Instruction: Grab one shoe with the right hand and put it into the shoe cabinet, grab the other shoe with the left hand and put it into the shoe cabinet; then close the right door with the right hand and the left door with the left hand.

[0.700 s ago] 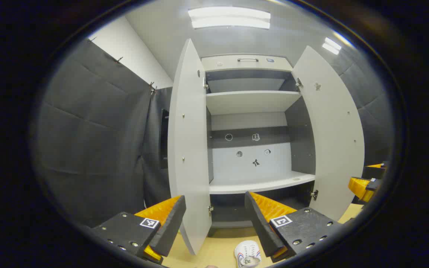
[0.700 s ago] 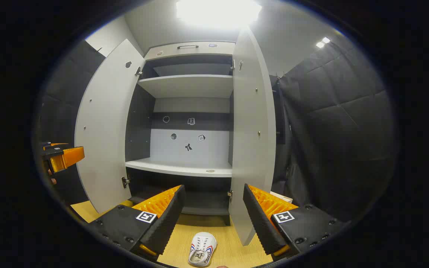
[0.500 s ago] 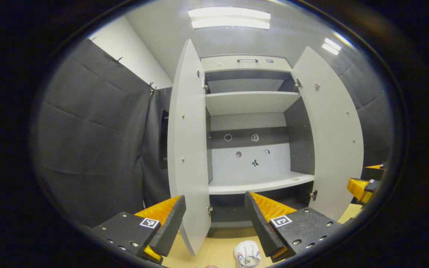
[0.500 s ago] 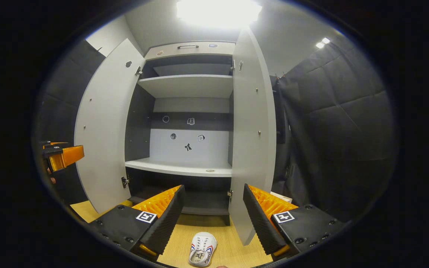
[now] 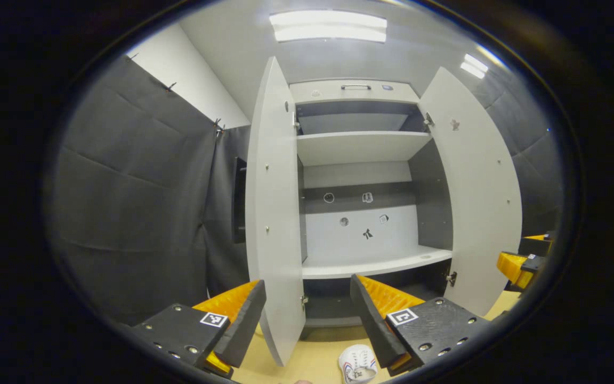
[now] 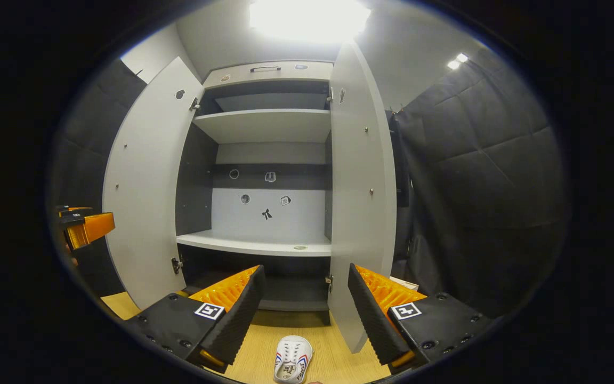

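A tall grey shoe cabinet (image 5: 360, 149) (image 6: 269, 125) stands ahead with both doors swung wide. Its left door (image 5: 275, 213) (image 6: 144, 192) and right door (image 5: 477, 197) (image 6: 363, 208) stick out toward me. A white shoe (image 5: 357, 364) lies on the wooden floor low in the left gripper view, partly behind my finger. In the right gripper view a white shoe (image 6: 292, 365) lies on the floor below the fingers. My left gripper (image 5: 307, 314) is open and holds nothing. My right gripper (image 6: 304, 306) is open too, with nothing in it.
Dark padded curtains (image 5: 136, 202) (image 6: 477, 192) flank the cabinet on both sides. The cabinet's middle shelf (image 6: 256, 242) is bare. The other gripper (image 5: 520, 261) (image 6: 80, 226) shows at the edge of each view. The wooden floor (image 6: 339, 357) runs up to the cabinet base.
Both views have shifted only slightly; the right gripper view has tipped a little so the cabinet sits lower. Nothing was taken hold of.
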`<action>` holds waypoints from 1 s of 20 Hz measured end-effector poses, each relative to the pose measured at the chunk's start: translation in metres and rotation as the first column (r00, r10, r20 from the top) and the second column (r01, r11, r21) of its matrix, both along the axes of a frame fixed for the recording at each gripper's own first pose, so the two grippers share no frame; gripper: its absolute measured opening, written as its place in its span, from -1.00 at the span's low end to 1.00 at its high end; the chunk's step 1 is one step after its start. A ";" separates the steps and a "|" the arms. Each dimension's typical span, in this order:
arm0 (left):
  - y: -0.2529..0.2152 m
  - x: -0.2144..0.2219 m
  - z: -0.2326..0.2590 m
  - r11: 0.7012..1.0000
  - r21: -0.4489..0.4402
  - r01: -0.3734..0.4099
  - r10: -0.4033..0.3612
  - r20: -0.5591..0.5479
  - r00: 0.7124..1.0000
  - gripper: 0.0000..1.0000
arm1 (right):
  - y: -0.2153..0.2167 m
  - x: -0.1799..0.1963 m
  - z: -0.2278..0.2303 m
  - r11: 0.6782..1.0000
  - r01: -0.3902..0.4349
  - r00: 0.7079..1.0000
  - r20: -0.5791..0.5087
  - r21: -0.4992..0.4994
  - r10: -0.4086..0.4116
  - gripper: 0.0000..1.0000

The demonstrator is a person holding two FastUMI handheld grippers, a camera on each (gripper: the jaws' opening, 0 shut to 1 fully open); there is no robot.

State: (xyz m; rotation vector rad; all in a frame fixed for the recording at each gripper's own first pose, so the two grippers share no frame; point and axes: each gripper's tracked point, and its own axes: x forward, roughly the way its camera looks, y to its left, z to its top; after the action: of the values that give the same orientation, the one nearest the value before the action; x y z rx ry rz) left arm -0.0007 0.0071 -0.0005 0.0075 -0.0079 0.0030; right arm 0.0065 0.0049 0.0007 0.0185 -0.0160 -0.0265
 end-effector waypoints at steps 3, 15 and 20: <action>0.001 0.001 -0.002 1.000 -0.003 -0.004 0.004 0.000 1.000 0.84 | 0.002 0.004 -0.002 1.000 -0.005 1.000 -0.004 -0.010 0.005 0.95; 0.013 -0.002 0.000 0.997 0.006 -0.075 0.075 0.006 0.997 0.86 | 0.022 0.042 -0.063 0.995 -0.082 0.988 -0.136 -0.059 0.073 0.95; 0.025 -0.006 0.004 0.992 0.031 -0.126 0.126 0.003 0.992 0.86 | 0.037 0.055 -0.118 0.988 -0.148 0.949 -0.290 -0.053 0.126 0.96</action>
State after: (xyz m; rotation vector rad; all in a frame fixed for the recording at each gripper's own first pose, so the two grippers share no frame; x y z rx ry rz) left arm -0.0062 0.0321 0.0034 0.0394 -0.0083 0.1295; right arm 0.0619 0.0424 -0.1173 -0.0586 0.2748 0.1110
